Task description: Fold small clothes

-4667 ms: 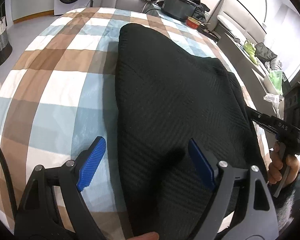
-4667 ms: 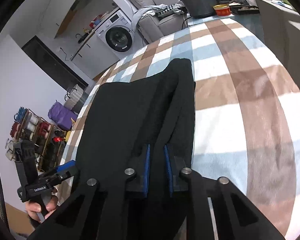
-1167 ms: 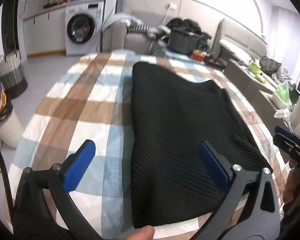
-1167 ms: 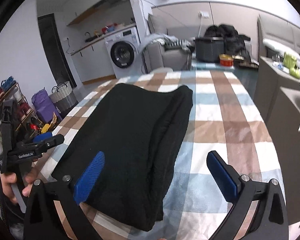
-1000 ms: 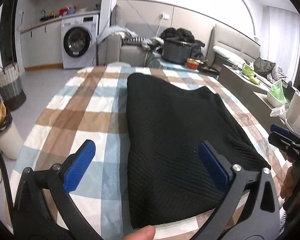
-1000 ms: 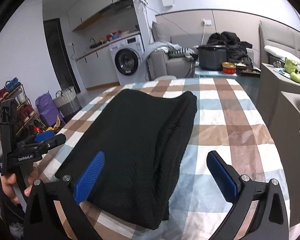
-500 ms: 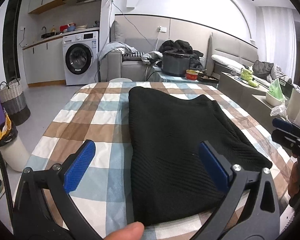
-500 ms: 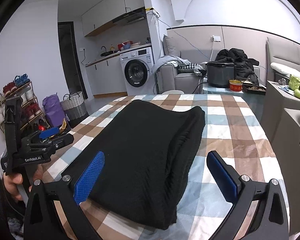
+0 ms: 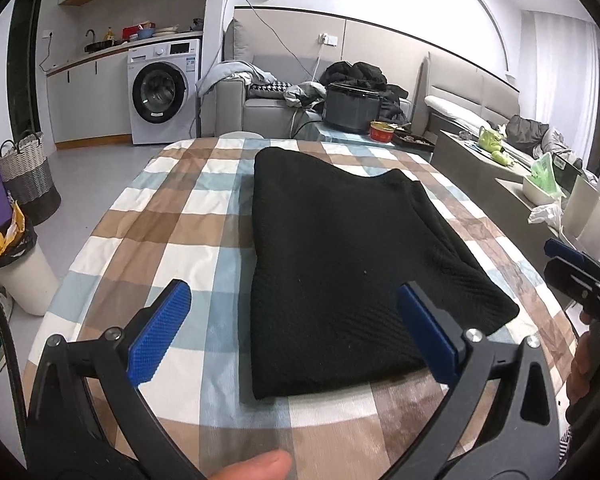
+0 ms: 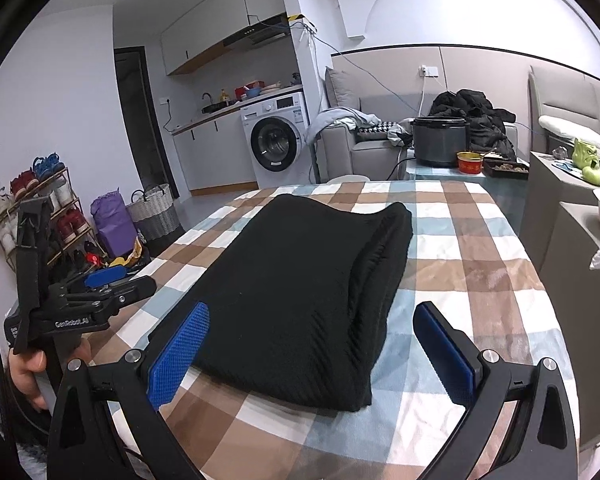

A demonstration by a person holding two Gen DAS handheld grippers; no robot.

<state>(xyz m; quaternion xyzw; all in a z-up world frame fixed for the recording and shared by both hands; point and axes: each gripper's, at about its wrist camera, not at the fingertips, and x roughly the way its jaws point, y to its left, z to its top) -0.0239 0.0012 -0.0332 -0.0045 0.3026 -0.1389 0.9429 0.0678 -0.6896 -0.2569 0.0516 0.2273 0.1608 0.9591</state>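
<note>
A black knit garment (image 9: 340,248) lies folded into a thick rectangle on the checked tablecloth (image 9: 172,224); in the right wrist view the same garment (image 10: 312,280) shows stacked layers along its right edge. My left gripper (image 9: 294,334) hangs open above the near end of the table, holding nothing. My right gripper (image 10: 312,350) is also open and empty, raised over the garment's near edge. Each gripper appears in the other's view, the left gripper (image 10: 100,284) at the left and the right gripper (image 9: 576,264) at the right, both off the cloth.
A washing machine (image 9: 160,92), a grey sofa (image 9: 268,104) with clothes, a dark cooker pot (image 9: 352,110) and a red tin (image 9: 382,132) stand beyond the table. A white bin (image 9: 20,272) and woven basket (image 9: 28,172) sit left; a grey counter (image 10: 572,264) runs right.
Since 4.7 s ago the right gripper has let go of the garment. Both grippers have pulled back and lifted away from it, and the garment now lies still.
</note>
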